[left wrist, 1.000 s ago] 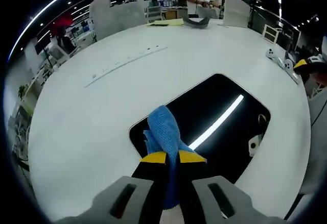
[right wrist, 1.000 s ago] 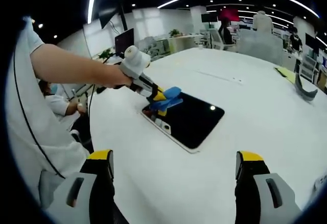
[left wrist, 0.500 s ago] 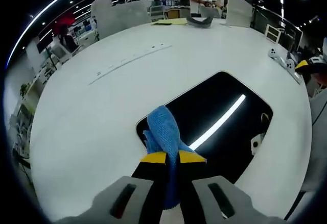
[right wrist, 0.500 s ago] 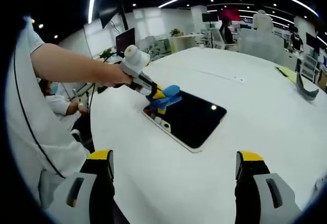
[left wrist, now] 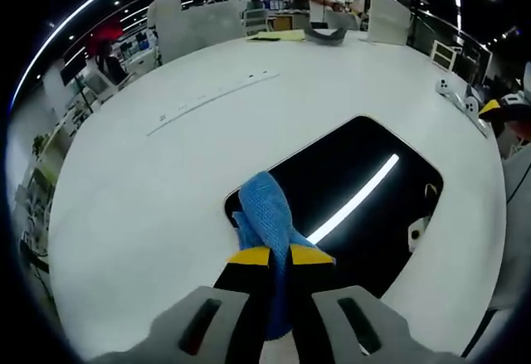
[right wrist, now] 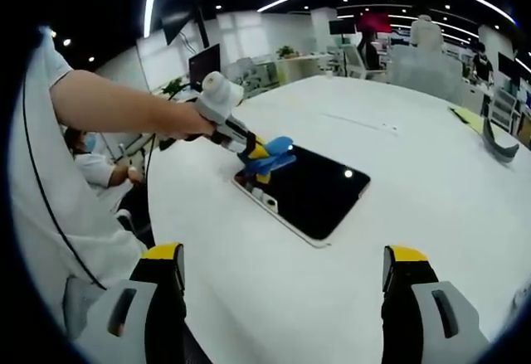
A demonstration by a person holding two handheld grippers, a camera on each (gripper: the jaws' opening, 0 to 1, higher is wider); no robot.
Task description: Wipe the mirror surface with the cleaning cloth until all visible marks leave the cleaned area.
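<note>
Cloth contact was established at the near corner of the mirror (left wrist: 357,190), a dark rounded rectangle that lay flat on the white counter (left wrist: 149,182). The left tool (left wrist: 279,255) was clamped on the blue cleaning cloth (left wrist: 264,215), with the bunched fabric projecting forward past the yellow tips and resting on the glass just inside the edge. In the right gripper view, the same cloth (right wrist: 274,155) sat at the mirror (right wrist: 311,194) corner nearest the person's forearm (right wrist: 116,107). The right tool (right wrist: 282,269) stood wide apart, carried nothing, and hung well clear of the mirror above the counter (right wrist: 431,182).

The cloth appeared soft, light and easily deformed, so it would likely fold or slip unless pinched across a thick gathered section, as it was. The mirror appeared thin, stiff and fragile, with a slick face. It would probably slide on the smooth counter under sideways pressure. Bracing at an edge, not the face, would be advisable. Whether marks remained on the glass could not be determined. A bright ceiling light reflection (left wrist: 357,198) crossed the surface.
</note>
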